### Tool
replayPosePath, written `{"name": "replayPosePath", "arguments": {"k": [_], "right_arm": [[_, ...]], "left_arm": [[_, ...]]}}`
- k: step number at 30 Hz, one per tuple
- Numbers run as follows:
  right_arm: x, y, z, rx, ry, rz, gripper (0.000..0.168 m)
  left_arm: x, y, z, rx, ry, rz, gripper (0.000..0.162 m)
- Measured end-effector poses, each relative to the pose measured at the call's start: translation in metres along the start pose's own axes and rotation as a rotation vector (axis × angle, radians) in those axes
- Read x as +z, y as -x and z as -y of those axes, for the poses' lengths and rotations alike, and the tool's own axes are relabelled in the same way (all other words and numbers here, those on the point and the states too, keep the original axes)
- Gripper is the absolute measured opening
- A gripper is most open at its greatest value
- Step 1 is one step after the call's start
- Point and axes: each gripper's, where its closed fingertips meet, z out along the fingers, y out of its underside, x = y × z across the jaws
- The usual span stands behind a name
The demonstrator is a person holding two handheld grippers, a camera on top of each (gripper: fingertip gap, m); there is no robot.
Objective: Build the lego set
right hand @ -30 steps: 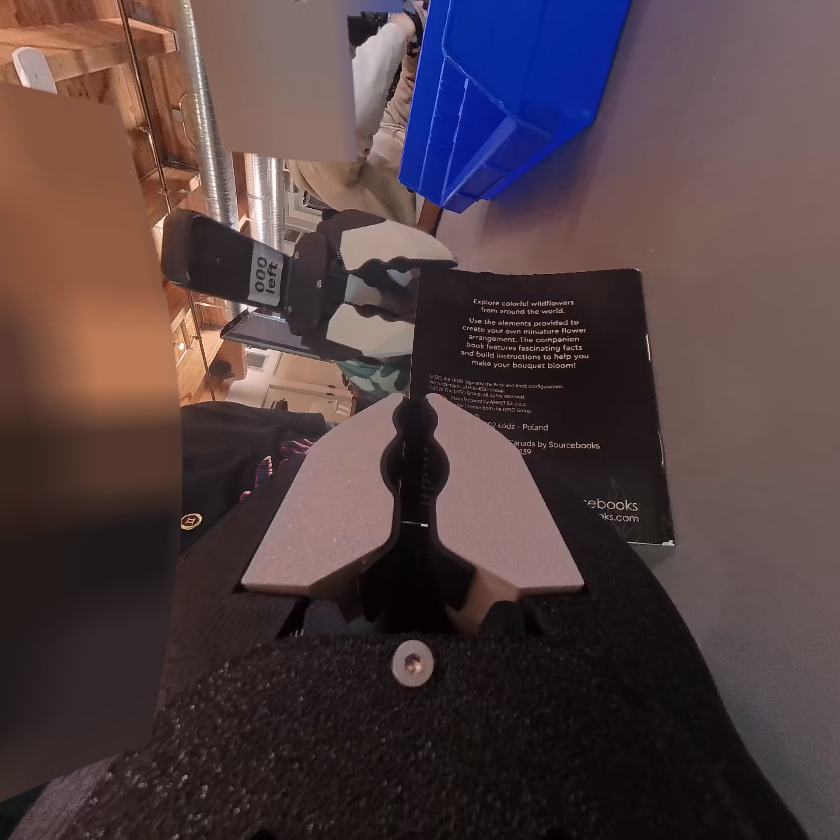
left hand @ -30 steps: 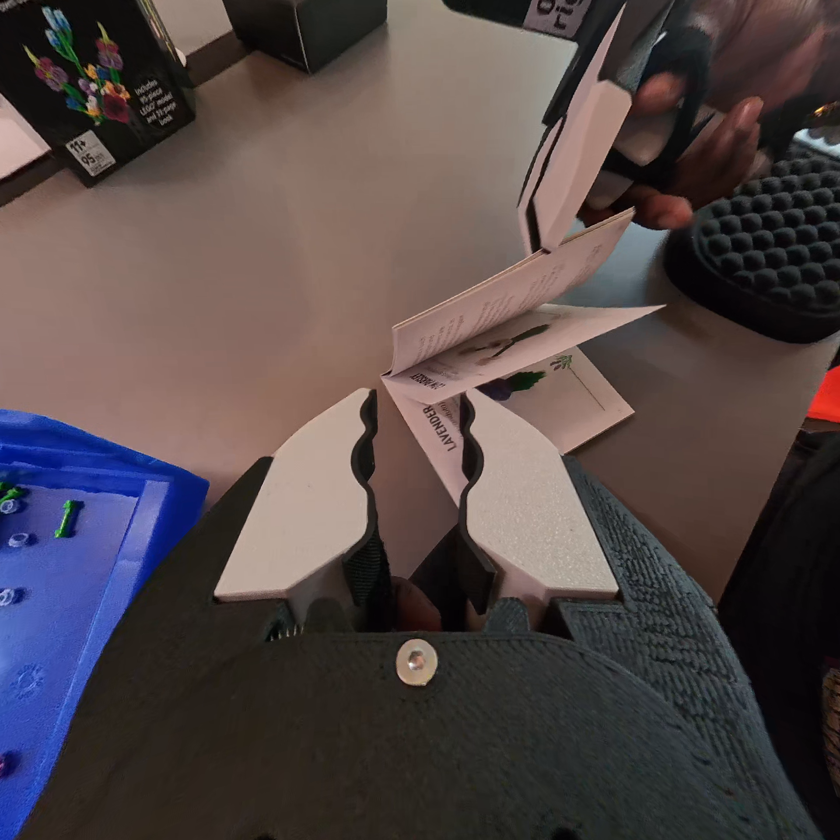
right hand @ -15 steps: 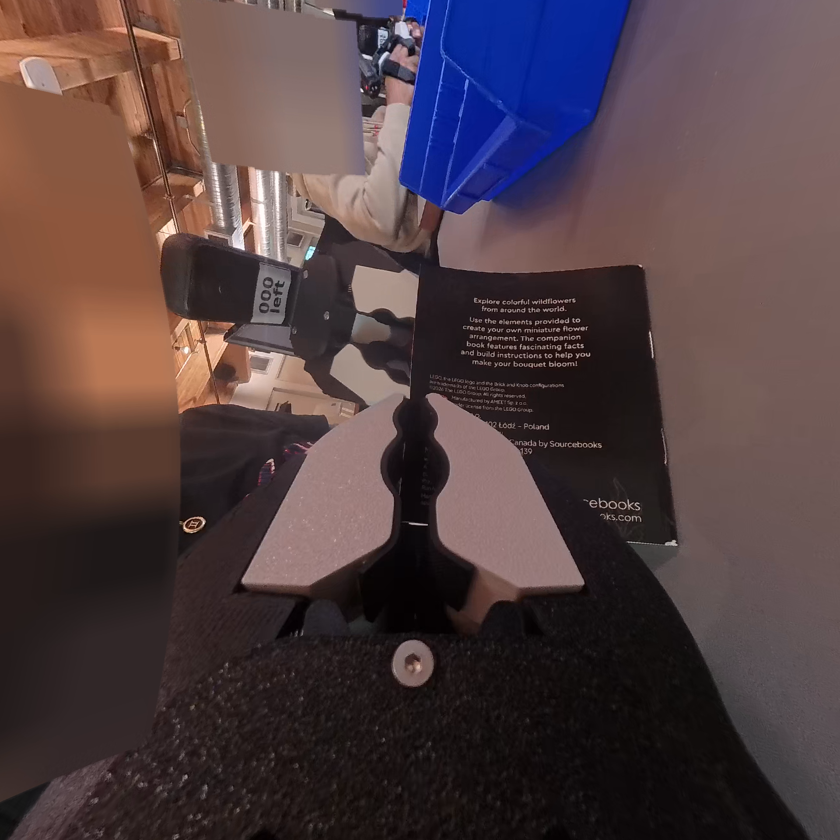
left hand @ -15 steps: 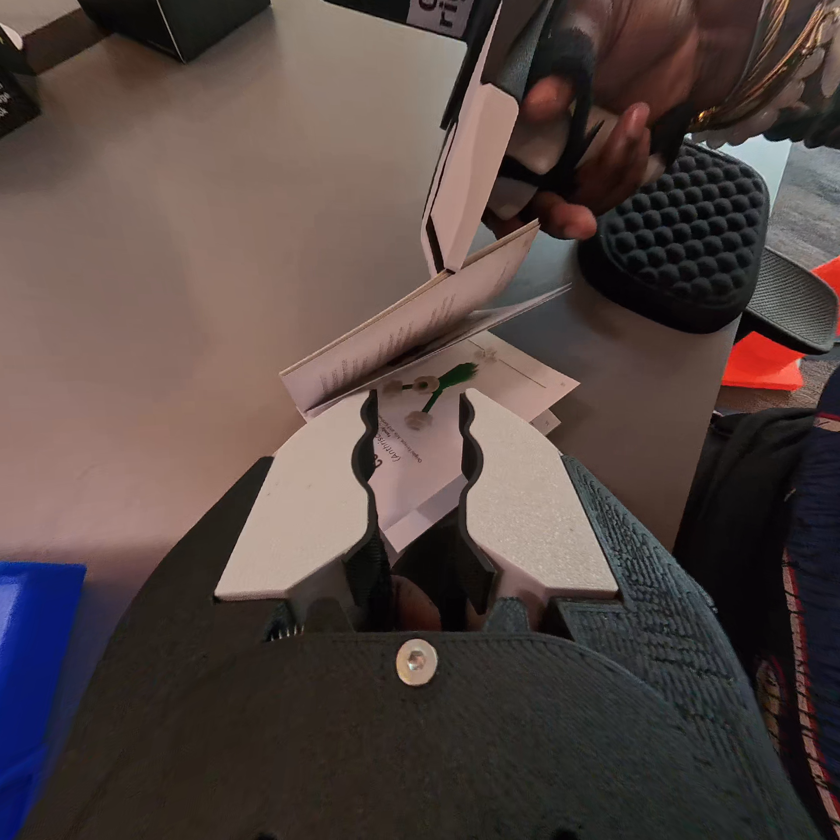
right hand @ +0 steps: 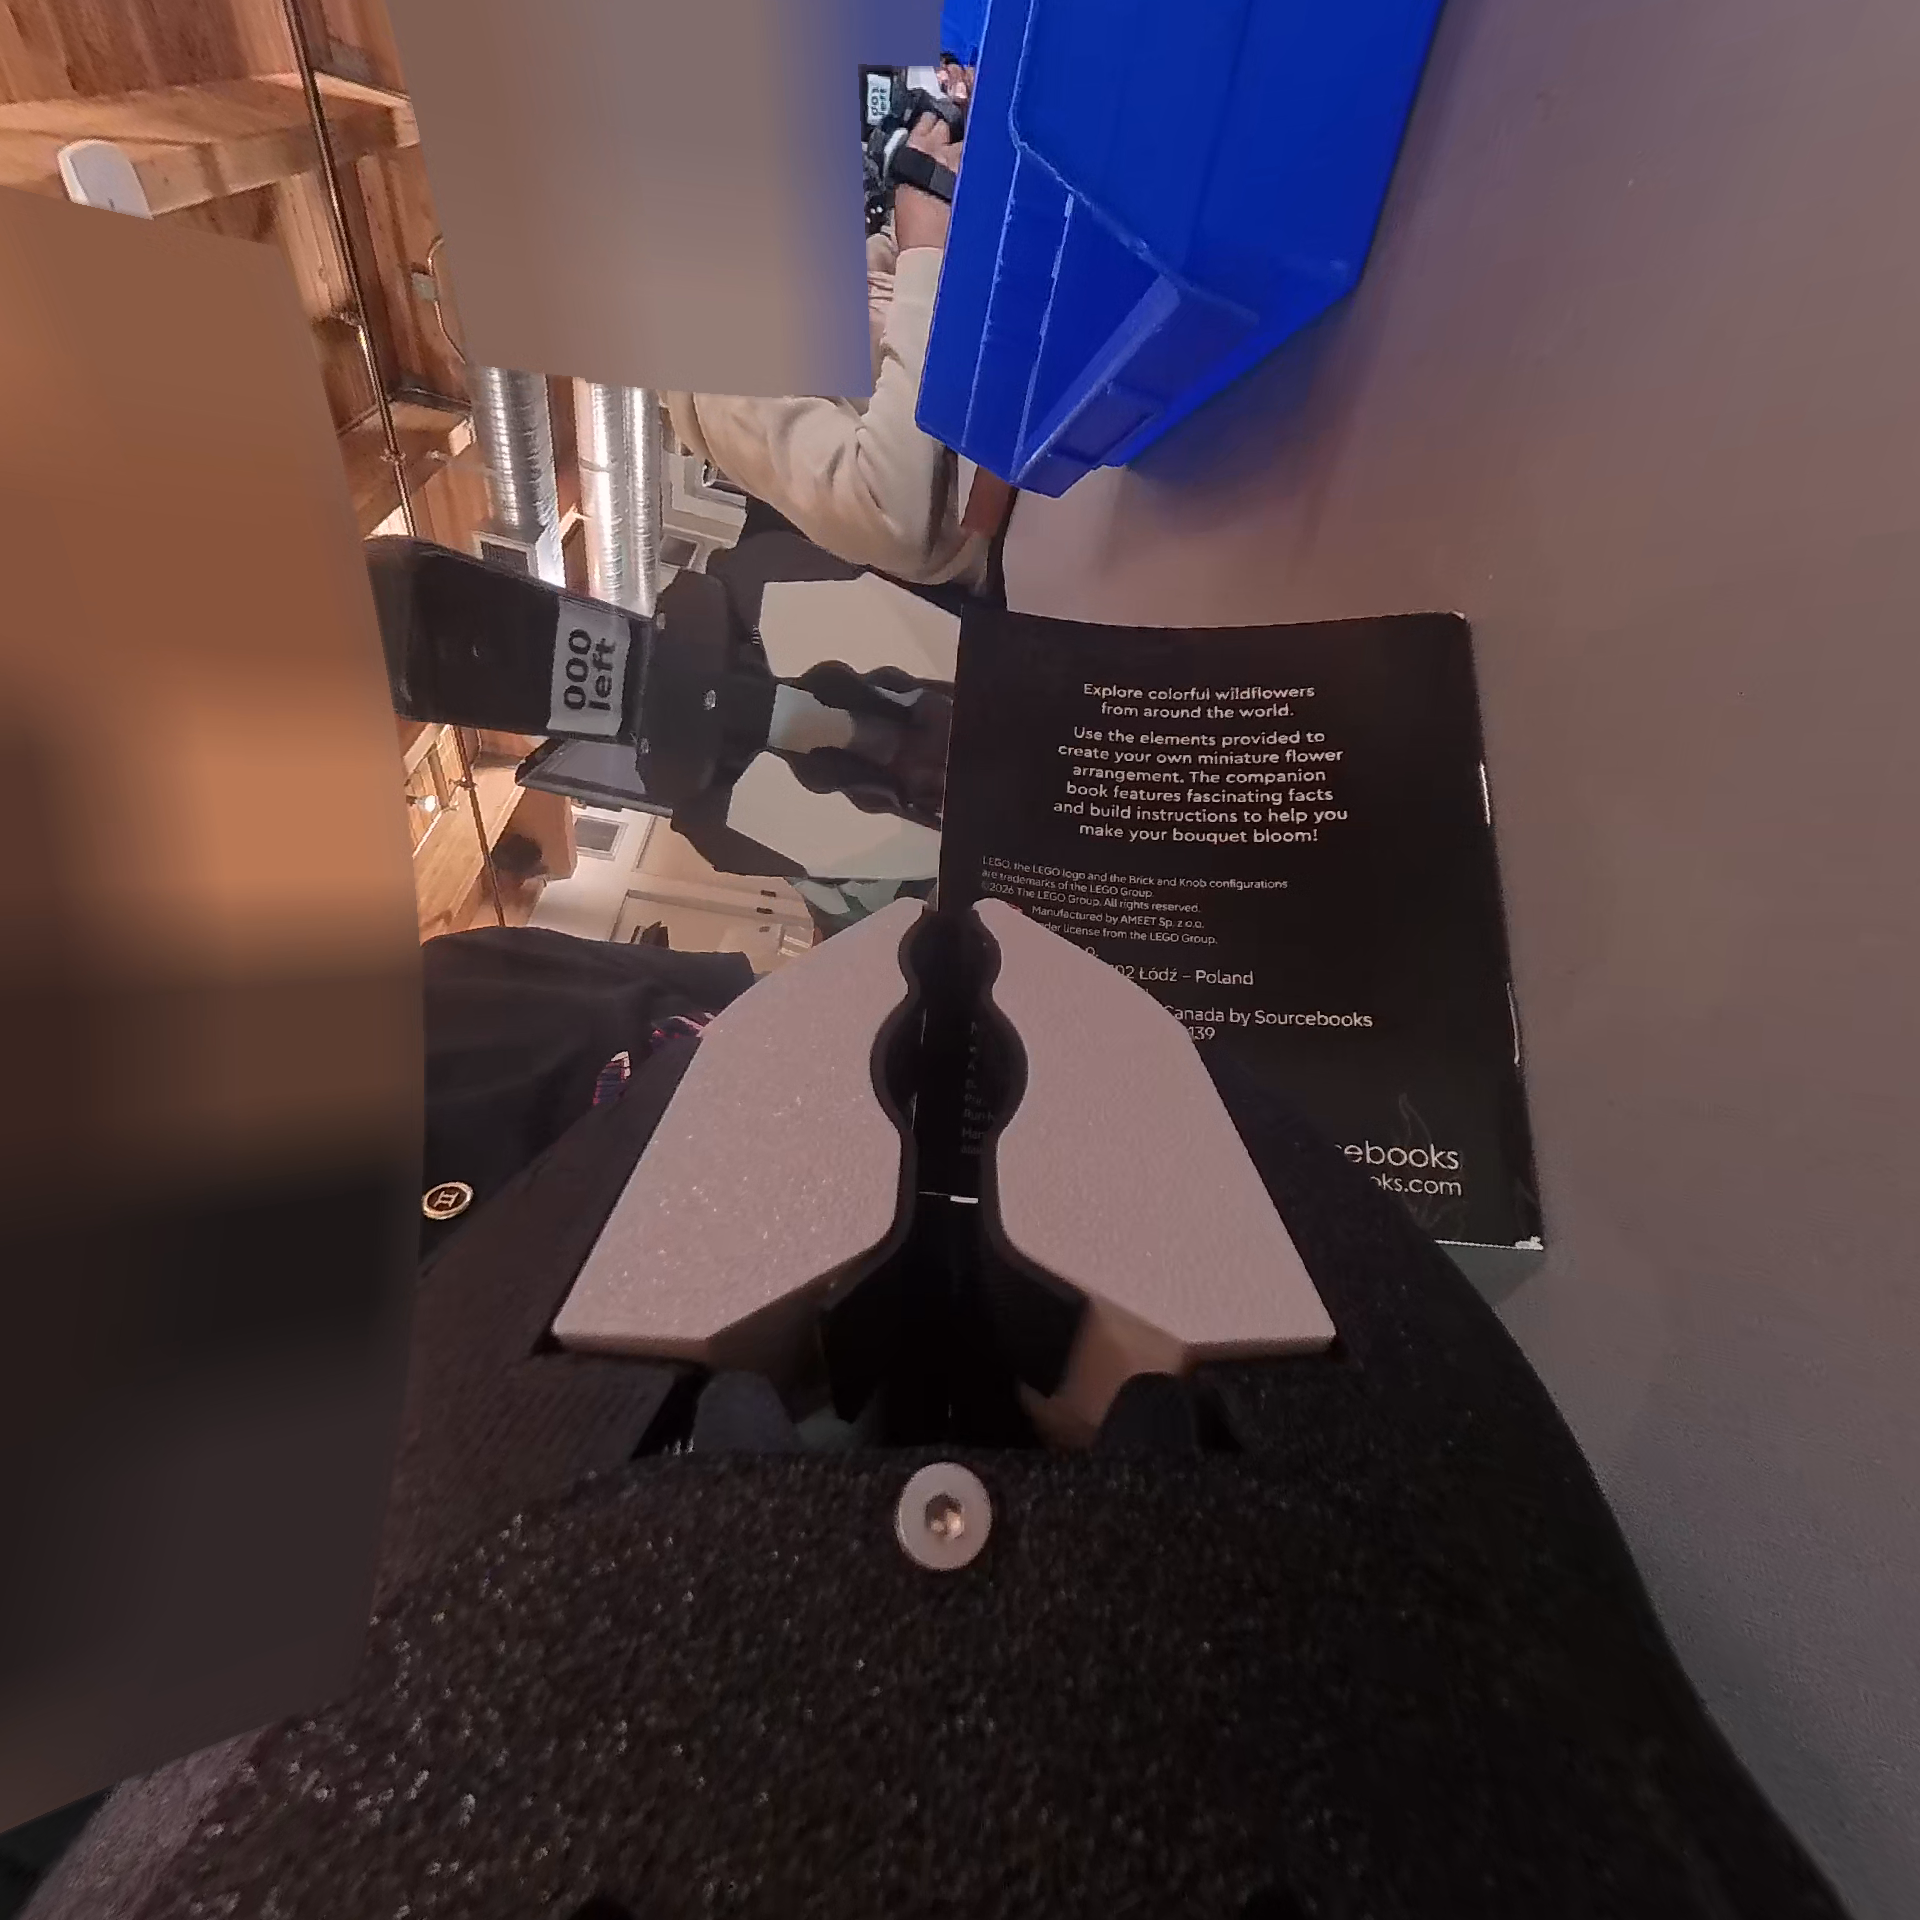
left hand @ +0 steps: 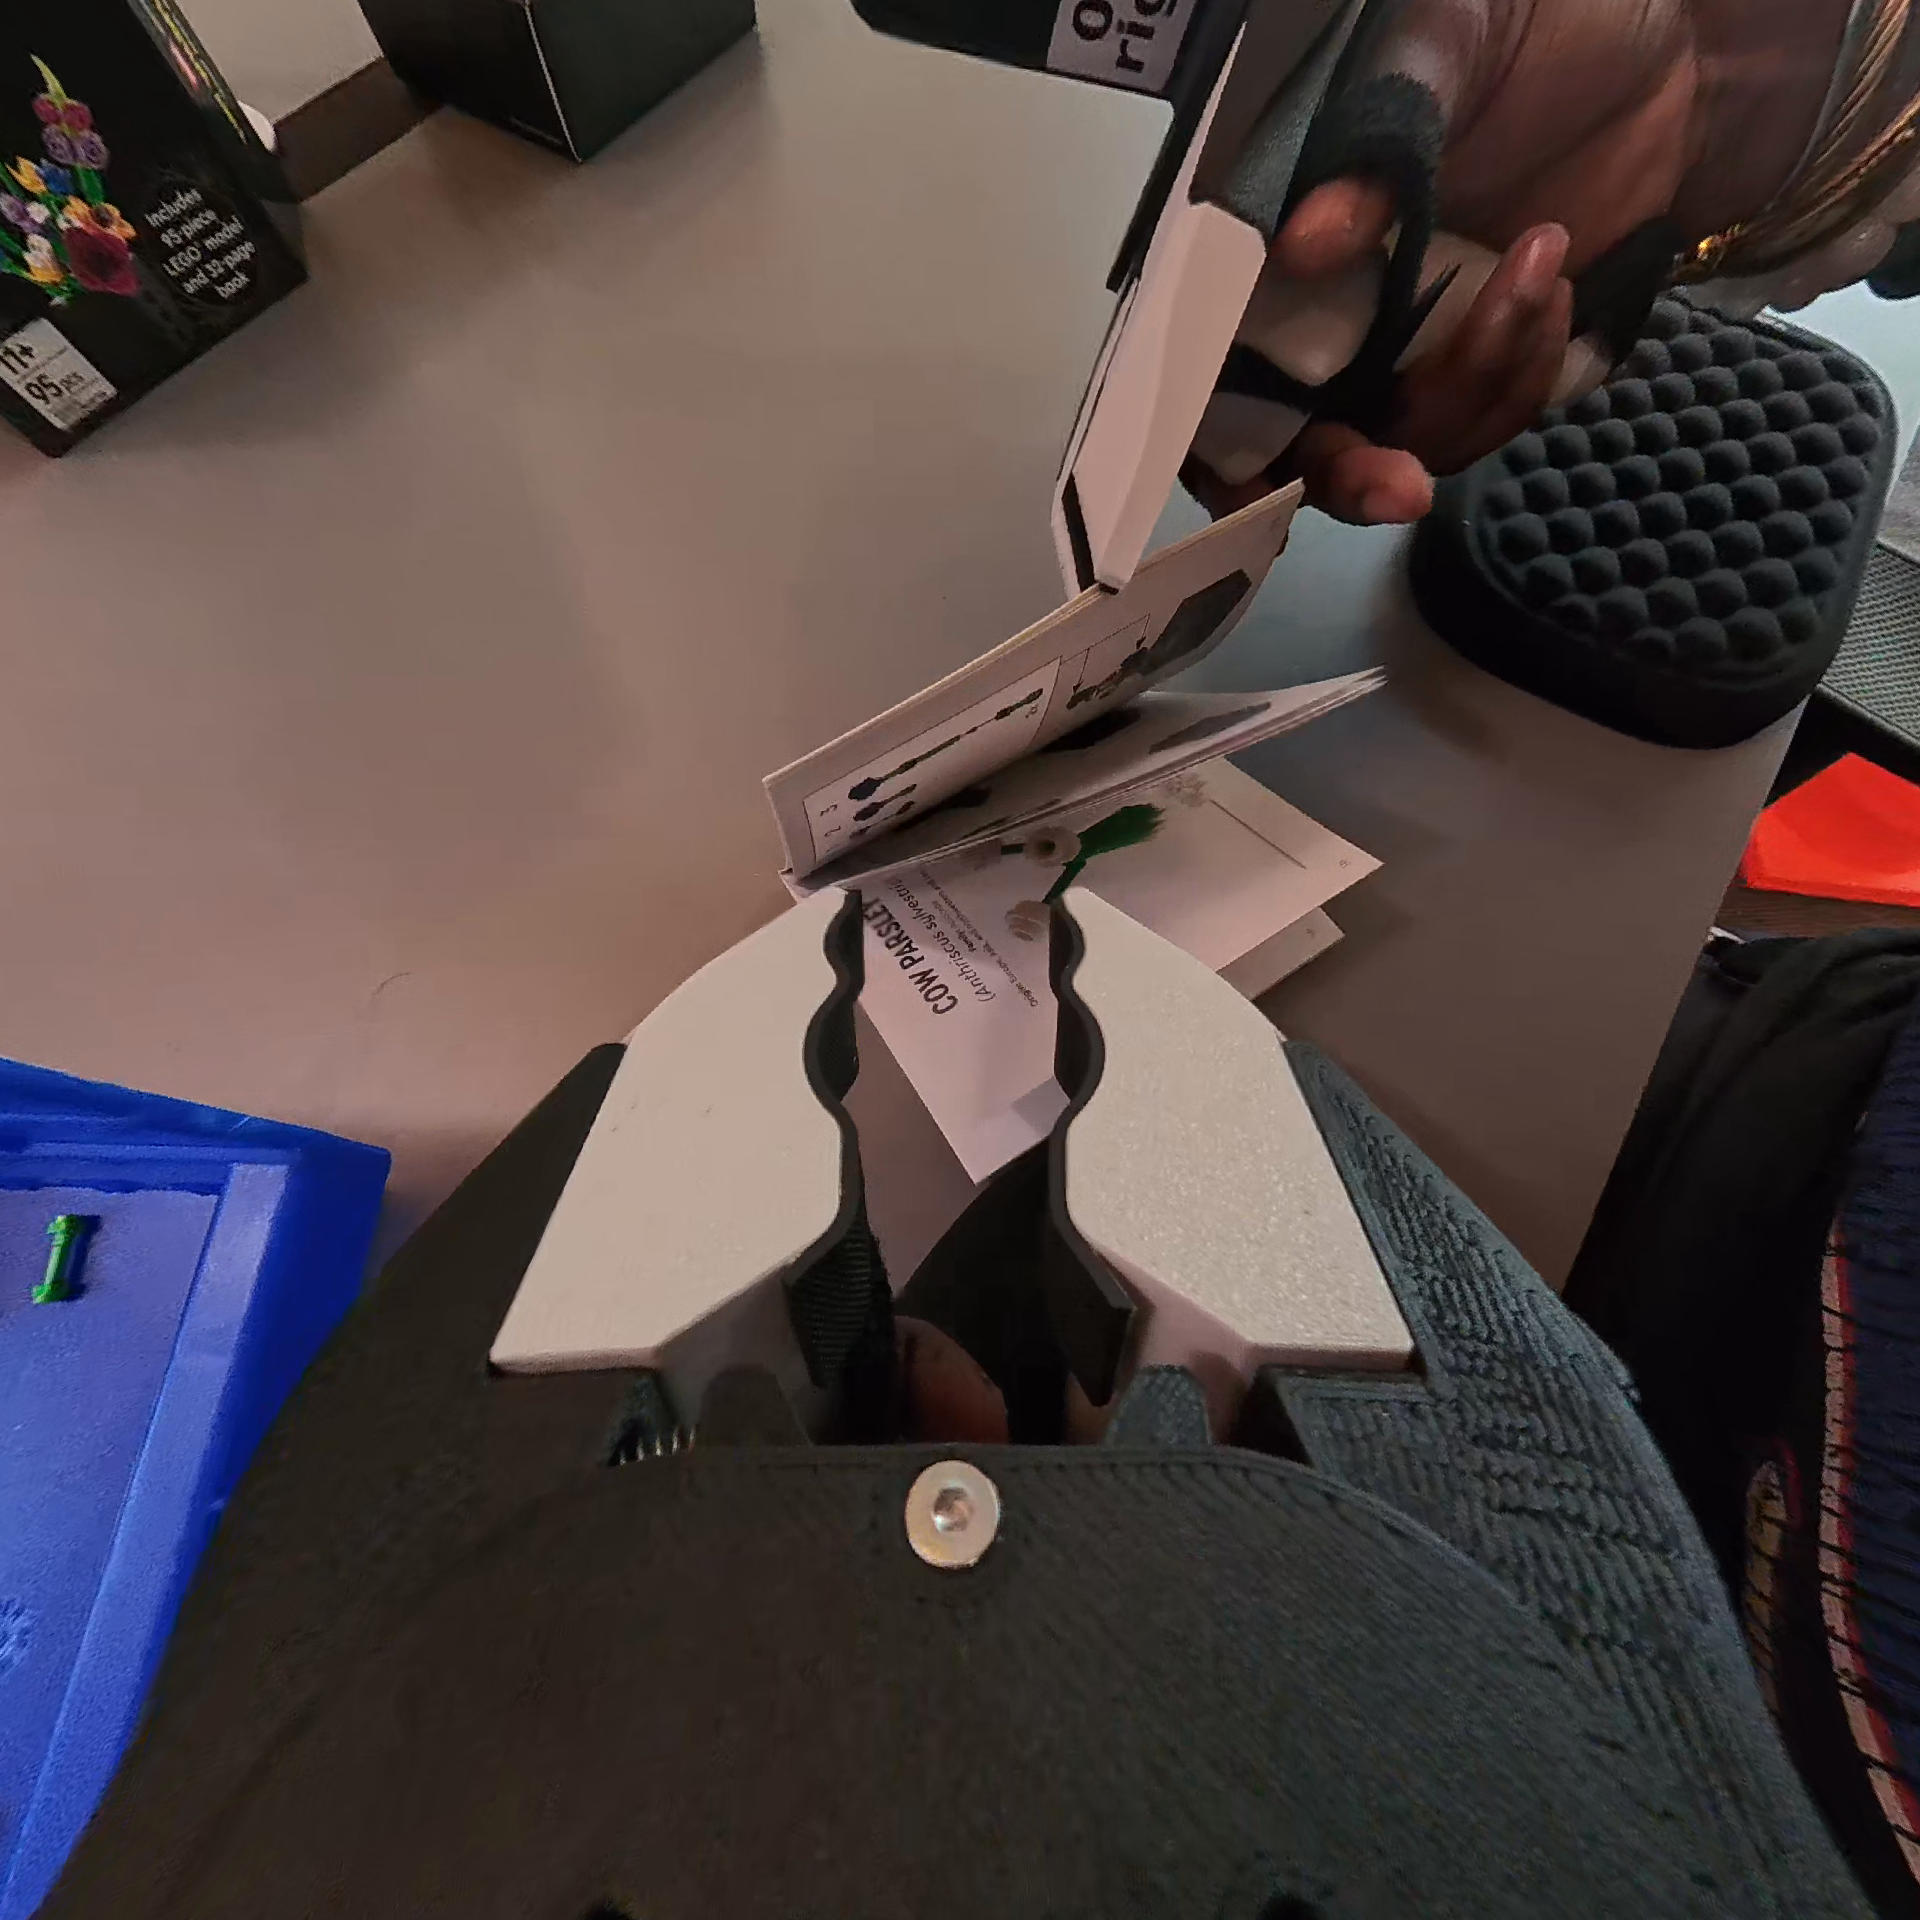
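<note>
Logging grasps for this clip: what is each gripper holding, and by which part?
Right gripper pinches the black-covered, white-paged instruction booklet by its raised cover edge. Left gripper is open, holding nothing.

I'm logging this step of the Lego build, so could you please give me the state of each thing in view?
instruction booklet: open, cover and pages lifted off the table.
right gripper: shut on the booklet's cover.
left gripper: open, holding nothing.
blue bin: open-topped, small pieces inside.
Lego box: upright on the table.
</note>
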Motion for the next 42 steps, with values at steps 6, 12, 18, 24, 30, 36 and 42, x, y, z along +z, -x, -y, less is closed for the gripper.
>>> {"name": "replayPosePath", "arguments": {"k": [6, 12, 18, 24, 30, 36, 42], "right_arm": [[-0.002, 0.001, 0.002, -0.004, -0.008, -0.004, 0.005], [-0.009, 0.001, 0.012, -0.007, -0.05, -0.01, 0.004], [-0.023, -0.001, 0.021, -0.076, -0.096, -0.06, 0.006], [-0.044, 0.017, 0.023, -0.568, -0.095, -0.337, 0.054], [-0.049, -0.022, -0.007, -1.075, 0.13, -1.002, 0.124], [-0.031, -0.04, -0.004, -1.094, -0.101, -1.155, 0.034], [-0.079, -0.037, 0.003, -0.73, -0.393, -1.08, 0.003]], "left_arm": [[-0.009, 0.003, 0.038, 0.002, -0.211, 0.068, 0.015], [0.052, 0.001, -0.012, -0.027, 0.099, -0.024, 0.008], [0.086, 0.011, -0.018, -0.056, 0.185, 0.009, 0.014], [0.087, 0.011, -0.011, -0.043, 0.189, -0.014, 0.015], [0.089, 0.012, 0.006, -0.026, 0.157, -0.017, 0.017], [0.096, -0.002, 0.03, 0.035, 0.129, -0.048, 0.017], [0.123, -0.008, 0.01, 0.052, 0.245, -0.032, 0.018]]}}
